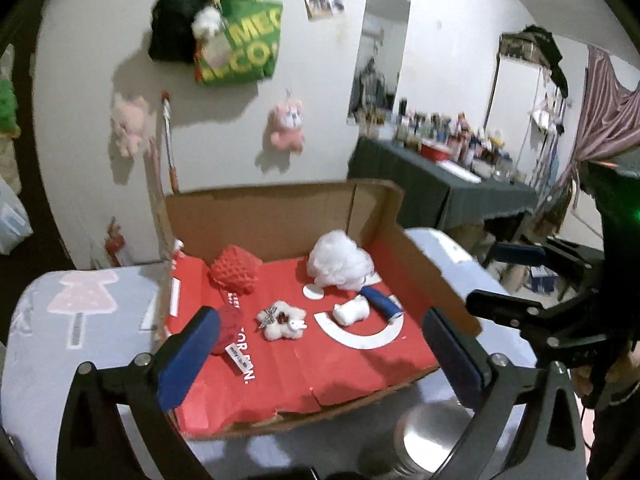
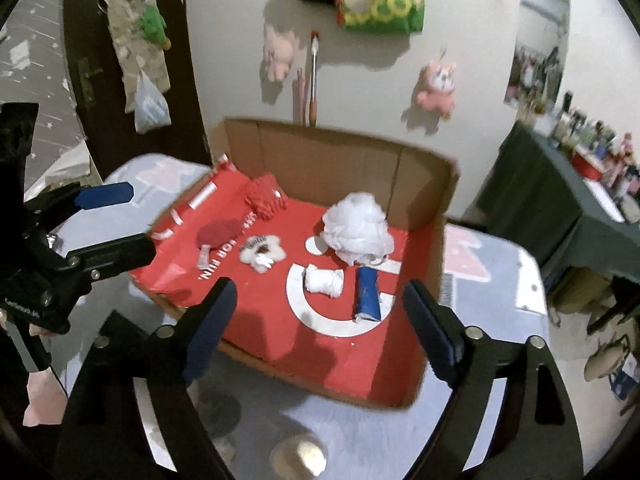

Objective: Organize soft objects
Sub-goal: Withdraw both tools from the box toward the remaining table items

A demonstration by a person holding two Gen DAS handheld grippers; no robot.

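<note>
A cardboard box point(image 1: 280, 212) point(image 2: 340, 152) with a red floor holds several soft things: a white fluffy wad point(image 1: 340, 262) point(image 2: 356, 228), a red knitted piece point(image 1: 234, 270) point(image 2: 266, 198), a dark red pom point(image 1: 226, 328) point(image 2: 218, 232), a small white flower plush point(image 1: 280, 320) point(image 2: 262, 252), a white roll point(image 1: 352, 310) point(image 2: 324, 282) and a blue roll point(image 1: 382, 304) point(image 2: 368, 294). My left gripper point(image 1: 320, 356) is open and empty over the box's near edge. My right gripper point(image 2: 320, 328) is open and empty above the box's near side.
The box sits on a table with a pale printed cloth point(image 1: 80, 320) point(image 2: 500, 280). A round metal lid point(image 1: 432, 440) point(image 2: 300, 456) lies on it near me. Plush toys and a green bag point(image 1: 240, 44) hang on the wall. A cluttered dark table point(image 1: 440, 184) stands at right.
</note>
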